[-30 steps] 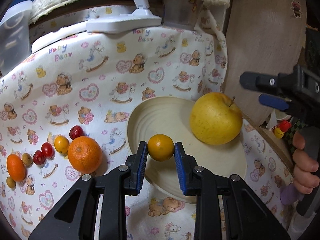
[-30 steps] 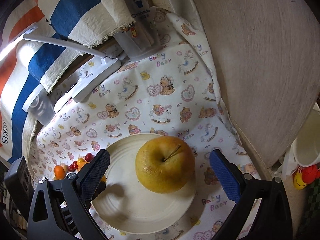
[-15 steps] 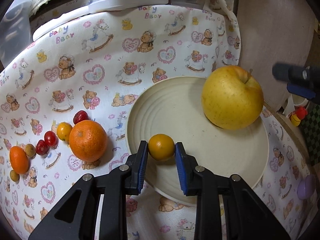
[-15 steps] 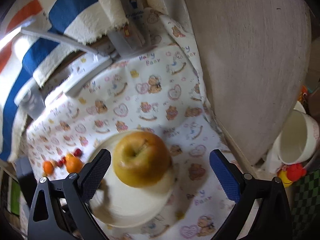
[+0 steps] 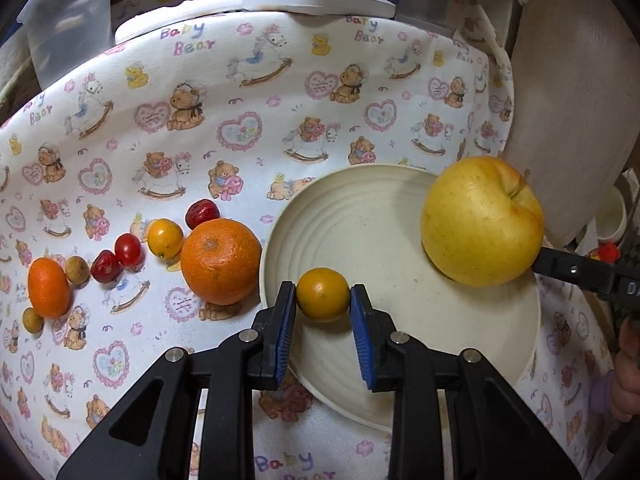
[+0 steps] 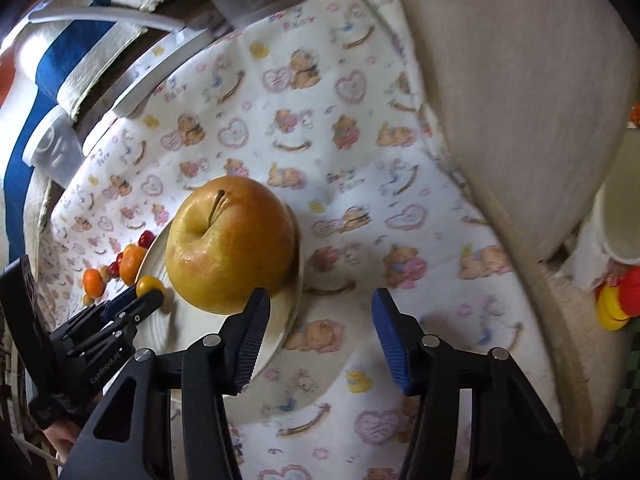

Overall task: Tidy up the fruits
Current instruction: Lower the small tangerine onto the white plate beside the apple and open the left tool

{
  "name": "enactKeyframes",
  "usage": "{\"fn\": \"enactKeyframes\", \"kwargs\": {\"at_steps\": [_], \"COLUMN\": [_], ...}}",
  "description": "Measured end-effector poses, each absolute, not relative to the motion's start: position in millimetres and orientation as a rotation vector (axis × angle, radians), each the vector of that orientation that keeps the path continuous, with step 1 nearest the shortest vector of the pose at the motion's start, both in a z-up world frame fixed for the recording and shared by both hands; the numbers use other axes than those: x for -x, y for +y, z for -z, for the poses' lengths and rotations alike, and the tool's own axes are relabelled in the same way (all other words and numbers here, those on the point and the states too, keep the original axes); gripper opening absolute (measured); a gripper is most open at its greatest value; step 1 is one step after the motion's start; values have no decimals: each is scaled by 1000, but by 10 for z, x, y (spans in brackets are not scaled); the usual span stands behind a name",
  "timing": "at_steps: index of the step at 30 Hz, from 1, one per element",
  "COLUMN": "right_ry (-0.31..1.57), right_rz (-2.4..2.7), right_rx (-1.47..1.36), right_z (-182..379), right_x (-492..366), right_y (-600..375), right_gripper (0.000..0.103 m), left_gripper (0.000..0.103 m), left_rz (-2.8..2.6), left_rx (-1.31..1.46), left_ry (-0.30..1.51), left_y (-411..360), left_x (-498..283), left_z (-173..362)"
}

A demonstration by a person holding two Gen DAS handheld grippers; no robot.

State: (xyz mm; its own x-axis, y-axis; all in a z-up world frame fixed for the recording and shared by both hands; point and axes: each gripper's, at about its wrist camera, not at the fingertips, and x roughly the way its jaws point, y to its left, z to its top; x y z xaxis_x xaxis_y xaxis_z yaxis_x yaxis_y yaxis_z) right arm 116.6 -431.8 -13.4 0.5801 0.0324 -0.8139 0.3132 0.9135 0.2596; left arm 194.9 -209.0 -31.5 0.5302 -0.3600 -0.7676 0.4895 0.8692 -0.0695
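My left gripper (image 5: pixel 322 294) is shut on a small orange citrus fruit (image 5: pixel 322 294), held just over the near-left part of a cream plate (image 5: pixel 380 232). A big yellow apple (image 5: pixel 482 226) sits on the plate's far right side. In the right wrist view the apple (image 6: pixel 230 240) lies up and left of my right gripper (image 6: pixel 320 298). Its jaws are closing with nothing between them, only cloth below. That view also shows the left gripper (image 6: pixel 136 300) with its fruit (image 6: pixel 149 285).
A large orange (image 5: pixel 221 261) lies on the teddy-bear cloth (image 5: pixel 240 100) just left of the plate. A row of small fruits runs left from it: a yellow one (image 5: pixel 165 238), cherry tomatoes (image 5: pixel 128 249), a mandarin (image 5: pixel 49 287). A white lamp base (image 5: pixel 316 0) and a plastic tub (image 5: pixel 66 28) stand behind.
The right gripper has swung right, off the apple it was straddling, and its jaws have narrowed. The left gripper has kept its grip on the small fruit and drifted slightly over the plate.
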Motion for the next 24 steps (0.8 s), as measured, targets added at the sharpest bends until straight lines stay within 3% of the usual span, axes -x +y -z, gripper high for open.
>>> {"fn": "enactKeyframes", "kwargs": {"at_steps": [3, 10, 13, 24], "right_ry": [923, 943, 950, 784], "right_rz": [185, 210, 196, 261], "right_rx": [-369, -350, -366, -266], "right_z": [114, 156, 181, -140], "right_x": [-1165, -1198, -1199, -1014], "right_y": [-4279, -4294, -4309, -4223], "right_gripper": [55, 55, 55, 56], "left_gripper": [31, 70, 81, 82], "left_rz": [531, 593, 554, 455], "left_rx": [-177, -197, -242, -159], "left_ry": [859, 810, 743, 651], "left_y": [-2104, -2208, -2224, -1679], "left_x": [-1912, -1776, -1715, -1701], "left_z": [341, 361, 300, -81]}}
